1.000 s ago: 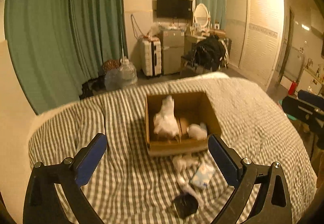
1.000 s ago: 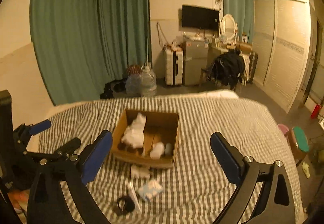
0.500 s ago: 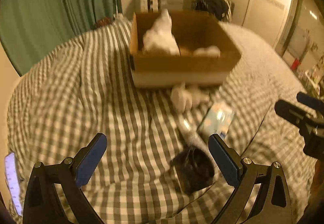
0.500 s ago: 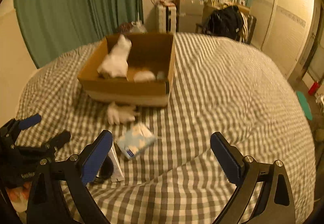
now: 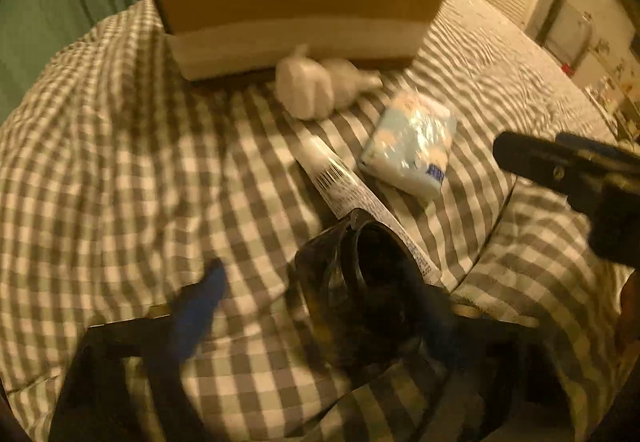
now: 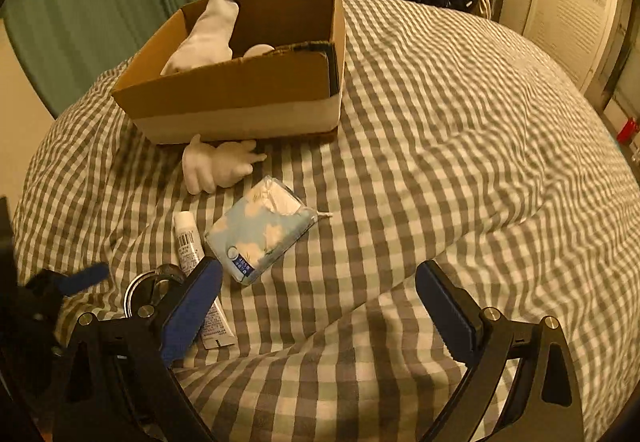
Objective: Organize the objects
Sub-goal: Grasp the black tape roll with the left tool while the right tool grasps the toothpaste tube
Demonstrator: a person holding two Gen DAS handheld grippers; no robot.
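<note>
A dark round object in clear wrap (image 5: 360,282) lies on the checked bedcover between the fingers of my left gripper (image 5: 320,294). Its jaws are closing, and the left pad (image 5: 200,302) still stands clear of the object. Behind the object lie a white tube (image 5: 344,186), a light blue tissue pack (image 5: 412,146) and a white cloth bundle (image 5: 312,86). My right gripper (image 6: 318,270) hangs open over bare cover, just right of the tube (image 6: 188,242) and below the tissue pack (image 6: 260,230). The dark object (image 6: 140,286) shows at its left.
An open cardboard box (image 6: 240,98) stands on the bed behind the items, holding a white sock (image 6: 204,38) and other white things. The cloth bundle (image 6: 216,166) lies against its front wall. The checked cover (image 6: 460,162) stretches to the right. Green curtains hang behind.
Both grippers have dropped toward the bed and tilted down. The left one now straddles the dark object and its jaws have narrowed. The right gripper remains wide.
</note>
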